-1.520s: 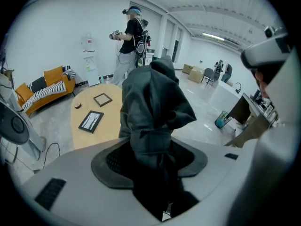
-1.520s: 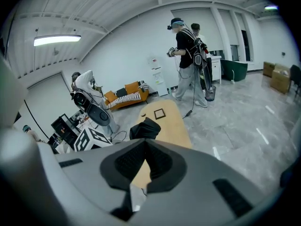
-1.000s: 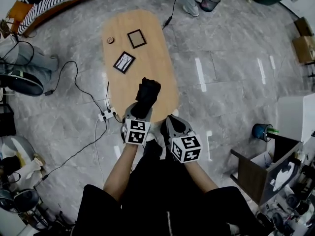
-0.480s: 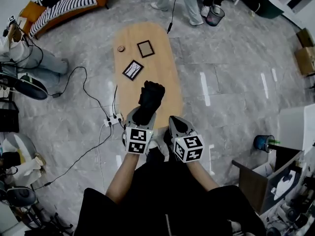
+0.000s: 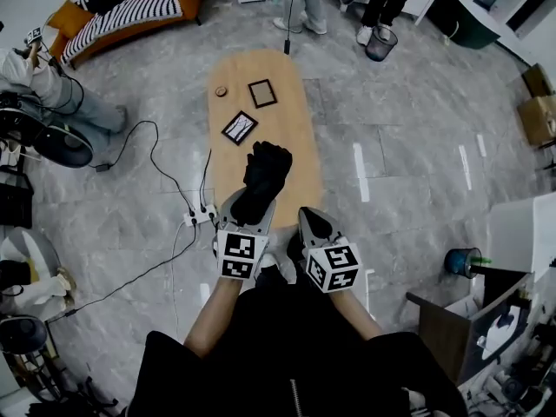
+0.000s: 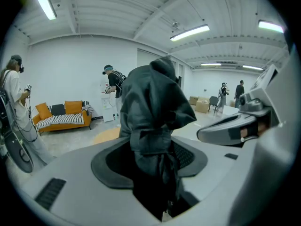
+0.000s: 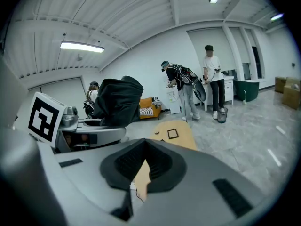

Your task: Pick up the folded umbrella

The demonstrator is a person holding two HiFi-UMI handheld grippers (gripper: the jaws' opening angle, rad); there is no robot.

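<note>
The folded umbrella (image 5: 265, 174) is a black bundle of fabric with a strap round it, hanging above the near end of the oval wooden table (image 5: 291, 124). My left gripper (image 5: 248, 205) is shut on its lower part. In the left gripper view the umbrella (image 6: 153, 107) stands upright between the pads of the left gripper (image 6: 150, 157) and fills the middle. My right gripper (image 5: 311, 220) is just to the right, shut with nothing in it. In the right gripper view, only a sliver of table shows between the right gripper's (image 7: 143, 166) pads, and the umbrella (image 7: 120, 102) is at left.
Two dark picture frames (image 5: 263, 93) (image 5: 239, 128) and a small round object (image 5: 221, 91) lie on the table's far half. A power strip (image 5: 198, 218) and cables are on the floor at left. People stand beyond the table near a bin (image 5: 380, 43). A striped sofa (image 5: 130, 7) sits far left.
Both grippers have risen. The left one has carried the umbrella higher above the table's near end. The right one stays shut and empty beside it.
</note>
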